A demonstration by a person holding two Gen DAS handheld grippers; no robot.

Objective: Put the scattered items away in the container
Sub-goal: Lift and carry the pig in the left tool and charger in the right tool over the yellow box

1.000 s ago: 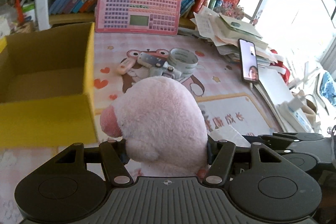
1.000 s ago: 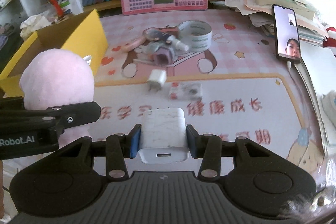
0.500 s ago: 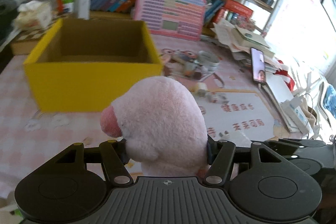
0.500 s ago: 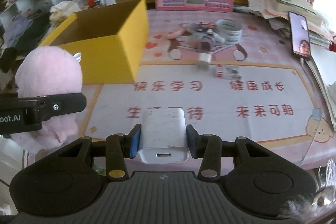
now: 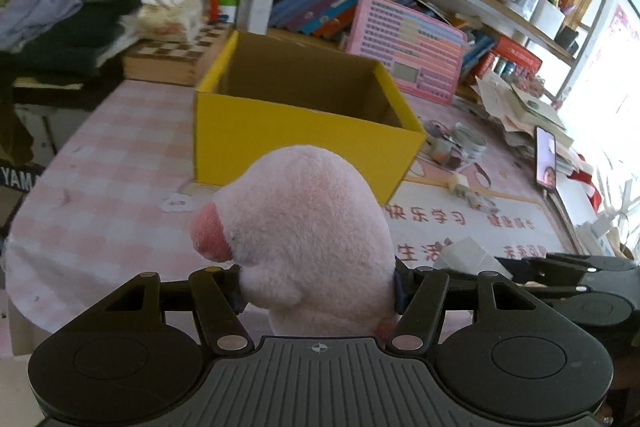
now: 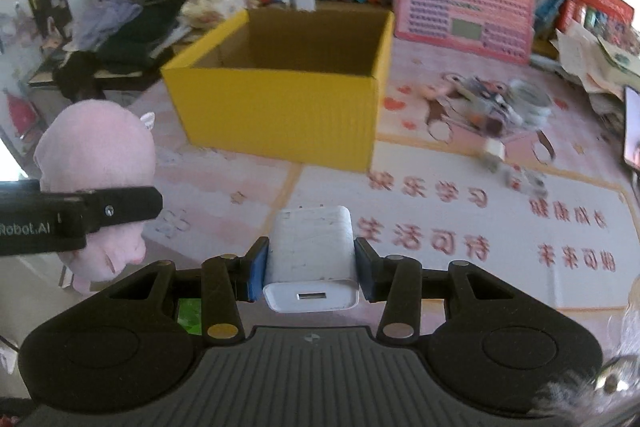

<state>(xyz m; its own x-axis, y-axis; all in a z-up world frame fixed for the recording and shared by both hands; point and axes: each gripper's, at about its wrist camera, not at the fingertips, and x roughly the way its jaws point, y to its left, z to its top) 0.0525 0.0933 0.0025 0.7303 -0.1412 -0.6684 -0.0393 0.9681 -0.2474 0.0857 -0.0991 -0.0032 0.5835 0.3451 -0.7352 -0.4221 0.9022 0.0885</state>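
Note:
My left gripper (image 5: pixel 318 287) is shut on a pink plush toy (image 5: pixel 308 231) and holds it above the table's near edge. The toy also shows at the left of the right wrist view (image 6: pixel 96 163). My right gripper (image 6: pixel 310 267) is shut on a white USB charger (image 6: pixel 312 255). The open yellow cardboard box (image 5: pixel 304 143) stands ahead on the pink mat; in the right wrist view the box (image 6: pixel 280 107) is ahead and slightly left. Its inside looks empty. Loose small items (image 6: pixel 492 107) and a tape roll (image 5: pixel 470 143) lie right of the box.
A pink keyboard toy (image 5: pixel 404 47) leans against the bookshelf behind the box. A phone (image 5: pixel 546 163) and paper stacks (image 5: pixel 520 107) lie at the right. Clothes and a chessboard box (image 5: pixel 168 59) sit at the left. A small white plug (image 6: pixel 494 149) lies on the mat.
Both grippers have pulled back and up from the table with their items held. The yellow box now sits farther away and more central in both views.

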